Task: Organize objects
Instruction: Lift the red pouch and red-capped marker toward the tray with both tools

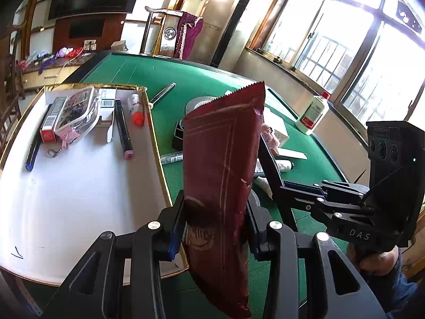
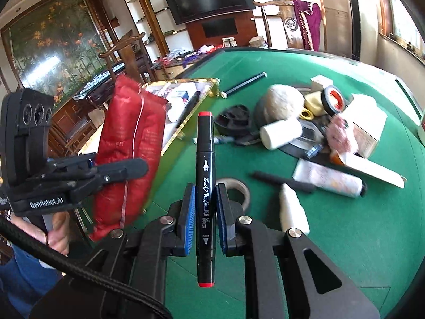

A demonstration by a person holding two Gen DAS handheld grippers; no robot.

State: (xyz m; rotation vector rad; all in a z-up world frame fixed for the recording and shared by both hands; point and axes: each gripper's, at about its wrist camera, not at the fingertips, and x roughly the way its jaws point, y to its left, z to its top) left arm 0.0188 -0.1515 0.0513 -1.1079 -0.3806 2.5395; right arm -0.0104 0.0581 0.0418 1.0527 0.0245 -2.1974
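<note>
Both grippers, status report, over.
Left gripper shut on red packet. Right gripper shut on black marker. Gold-edged tray has free space; nothing blocking.

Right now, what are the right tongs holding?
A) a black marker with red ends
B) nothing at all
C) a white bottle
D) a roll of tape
A: in the right wrist view the right tongs are closed on a black marker with red ends, standing upright between the blue pads, lifted above the green table.
</note>
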